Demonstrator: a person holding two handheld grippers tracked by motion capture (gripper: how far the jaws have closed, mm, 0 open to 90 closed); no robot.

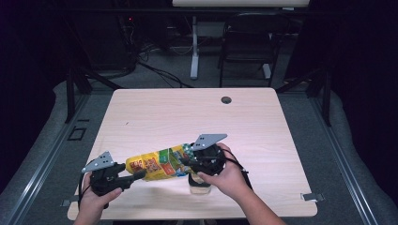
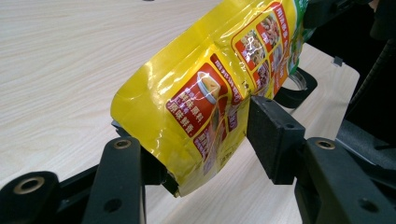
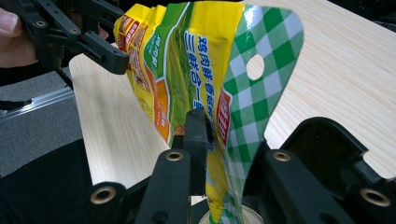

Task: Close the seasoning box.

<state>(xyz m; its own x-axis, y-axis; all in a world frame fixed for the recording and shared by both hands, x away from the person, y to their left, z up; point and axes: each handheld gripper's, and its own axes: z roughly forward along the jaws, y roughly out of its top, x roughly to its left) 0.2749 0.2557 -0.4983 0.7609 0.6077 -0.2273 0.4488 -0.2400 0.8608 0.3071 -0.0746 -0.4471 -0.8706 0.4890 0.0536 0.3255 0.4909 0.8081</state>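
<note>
A yellow and green snack bag (image 1: 157,164) hangs slanted over the table's front part, stretched between the two grippers. My left gripper (image 1: 133,177) is shut on the bag's yellow bottom end (image 2: 196,98), with a pad pressed on each side. My right gripper (image 1: 190,157) is at the green checked top end (image 3: 252,93). Its jaws stand apart with that end between them: the left pad (image 3: 197,140) lies against the film, while the flap hides the other pad. Below the right gripper stands a clear jar (image 1: 199,186), its rim (image 3: 240,215) under the bag's lower edge.
The light wooden table (image 1: 187,117) has a round cable hole (image 1: 226,100) near its far edge. A hand holds each gripper near the front edge. Beyond the table stand a desk leg (image 1: 194,47) and a black chair (image 1: 248,42) on grey floor.
</note>
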